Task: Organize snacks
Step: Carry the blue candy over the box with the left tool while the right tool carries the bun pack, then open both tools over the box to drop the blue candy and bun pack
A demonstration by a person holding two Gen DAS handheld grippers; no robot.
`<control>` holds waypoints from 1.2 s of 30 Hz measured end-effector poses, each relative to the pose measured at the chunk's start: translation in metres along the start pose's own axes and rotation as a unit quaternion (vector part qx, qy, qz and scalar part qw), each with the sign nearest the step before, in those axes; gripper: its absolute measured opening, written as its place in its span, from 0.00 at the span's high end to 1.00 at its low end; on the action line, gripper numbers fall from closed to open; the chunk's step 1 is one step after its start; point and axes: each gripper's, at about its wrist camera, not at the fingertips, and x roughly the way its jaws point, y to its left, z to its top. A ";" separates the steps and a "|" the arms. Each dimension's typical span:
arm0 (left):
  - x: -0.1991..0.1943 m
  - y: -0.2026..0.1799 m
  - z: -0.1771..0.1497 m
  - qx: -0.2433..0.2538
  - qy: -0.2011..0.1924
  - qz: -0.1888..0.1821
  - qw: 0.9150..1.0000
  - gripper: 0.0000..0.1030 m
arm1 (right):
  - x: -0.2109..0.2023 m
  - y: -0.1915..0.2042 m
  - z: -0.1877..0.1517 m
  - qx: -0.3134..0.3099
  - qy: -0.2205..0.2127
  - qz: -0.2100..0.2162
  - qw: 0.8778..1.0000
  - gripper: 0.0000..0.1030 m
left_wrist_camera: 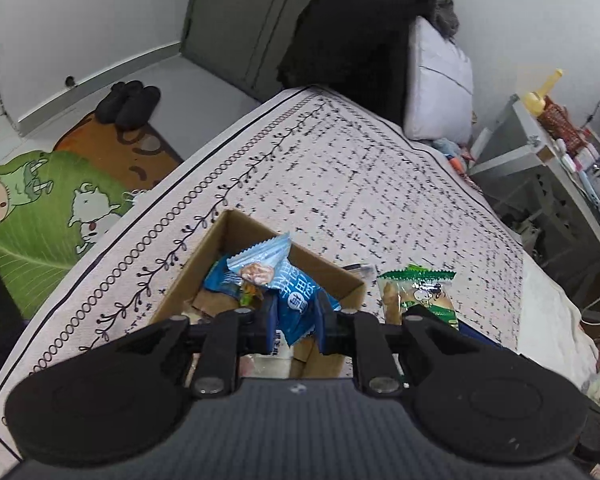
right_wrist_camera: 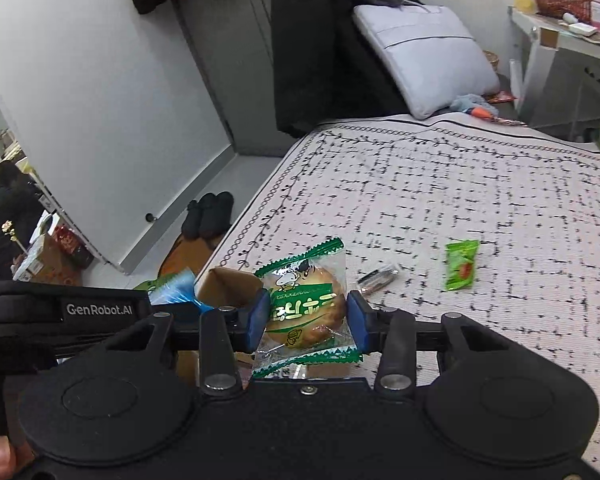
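My left gripper (left_wrist_camera: 294, 324) is shut on a blue snack packet (left_wrist_camera: 278, 280), held just above an open cardboard box (left_wrist_camera: 220, 248) on the bed. Other wrapped snacks lie inside the box. My right gripper (right_wrist_camera: 307, 322) is shut on a green-edged clear packet (right_wrist_camera: 306, 304) holding a round pastry; that same packet (left_wrist_camera: 418, 292) shows to the right of the box in the left wrist view. The box corner (right_wrist_camera: 224, 286) and the blue packet (right_wrist_camera: 176, 290) sit just left of my right gripper. A small green packet (right_wrist_camera: 461, 266) and a dark clear wrapper (right_wrist_camera: 378, 278) lie on the bedspread.
The patterned bedspread (left_wrist_camera: 340, 168) stretches ahead, with a grey pillow (right_wrist_camera: 424, 54) and dark clothes (right_wrist_camera: 312, 52) at its far end. Black shoes (left_wrist_camera: 130, 102) and a green cartoon mat (left_wrist_camera: 40, 208) are on the floor to the left. A cluttered grey shelf (left_wrist_camera: 560, 152) stands on the right.
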 end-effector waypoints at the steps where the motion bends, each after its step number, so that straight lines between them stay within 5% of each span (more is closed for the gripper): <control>1: 0.000 0.001 0.001 -0.002 -0.001 0.006 1.000 0.80 | 0.002 0.002 0.001 -0.002 0.000 0.002 1.000 0.60; 14: -0.006 0.010 -0.001 -0.016 0.006 0.041 0.999 0.66 | 0.009 0.014 -0.003 -0.017 0.014 0.019 1.000 0.56; 18: -0.010 0.013 -0.002 -0.027 0.004 0.047 0.999 0.52 | 0.004 0.008 -0.005 -0.016 0.007 0.012 1.000 0.41; 22: -0.012 0.011 -0.007 -0.027 0.004 0.058 0.998 0.30 | -0.001 -0.003 -0.007 -0.010 0.006 0.007 1.000 0.37; 36: -0.012 -0.010 -0.021 -0.015 -0.015 0.051 0.998 0.00 | -0.014 -0.052 -0.007 -0.018 -0.006 0.019 1.000 0.06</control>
